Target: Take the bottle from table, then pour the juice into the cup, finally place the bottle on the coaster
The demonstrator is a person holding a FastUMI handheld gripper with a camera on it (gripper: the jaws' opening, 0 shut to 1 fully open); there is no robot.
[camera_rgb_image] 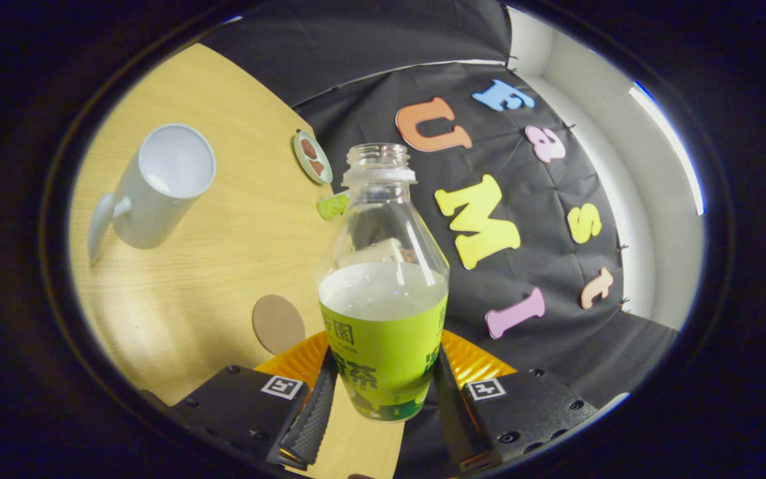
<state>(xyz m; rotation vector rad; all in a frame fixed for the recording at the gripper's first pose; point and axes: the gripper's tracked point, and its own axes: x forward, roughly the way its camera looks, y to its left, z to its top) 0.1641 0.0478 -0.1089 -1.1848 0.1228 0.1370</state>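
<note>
An uncapped clear bottle [383, 286] with a green label and pale juice in its lower half stands between my fingers. My gripper [382, 392] is shut on the bottle, both fingers pressing its labelled base. The bottle is lifted and the whole scene looks tilted. A white cup [157, 186] with a handle stands on the wooden table [223, 266], beyond the fingers to the left, its open mouth showing it empty. A round brown coaster [278, 324] lies on the table just ahead of the left finger.
An orange plate [469, 359] shows behind the bottle's base. A small round dish [312, 157] with brown pieces and a green cap-like thing [332, 205] sit near the table's far edge. The black cloth wall hangs close behind.
</note>
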